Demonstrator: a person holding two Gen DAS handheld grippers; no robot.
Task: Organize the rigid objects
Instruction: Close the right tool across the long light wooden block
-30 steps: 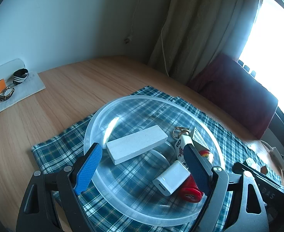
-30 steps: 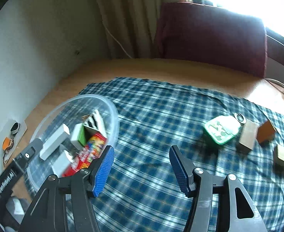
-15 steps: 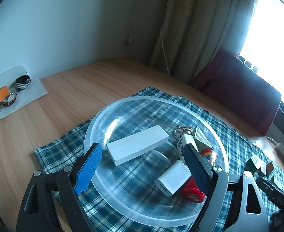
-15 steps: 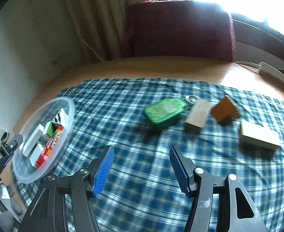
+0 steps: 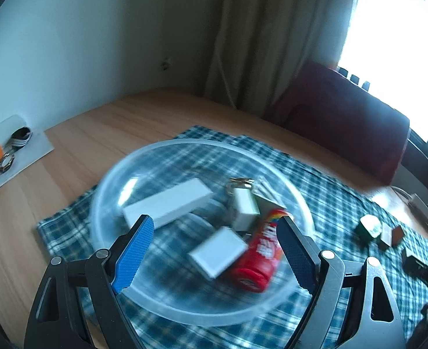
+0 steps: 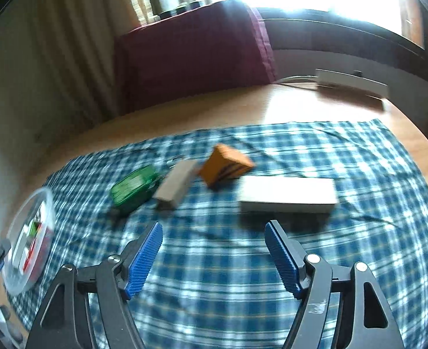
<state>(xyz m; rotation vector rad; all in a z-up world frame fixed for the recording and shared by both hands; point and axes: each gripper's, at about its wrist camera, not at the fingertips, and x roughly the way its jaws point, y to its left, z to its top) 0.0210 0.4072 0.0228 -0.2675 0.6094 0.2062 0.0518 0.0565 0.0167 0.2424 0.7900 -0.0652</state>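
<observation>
Now that the right gripper (image 6: 214,254) has swung from the clear plastic bowl (image 6: 43,200) toward the pale rectangular block (image 6: 286,195), jaws spread and empty, the next pickup seems imminent; the left gripper's (image 5: 214,250) jaws stay spread too.

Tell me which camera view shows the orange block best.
The right wrist view: the orange block lies large and unobstructed on the checked cloth, though slightly blurred. The left wrist view shows it only as a tiny brown shape at the far right.

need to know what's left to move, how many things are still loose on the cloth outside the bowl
4, in a row ahead of the right gripper: green case, grey block, orange block, pale flat box. None seems hidden.
</observation>
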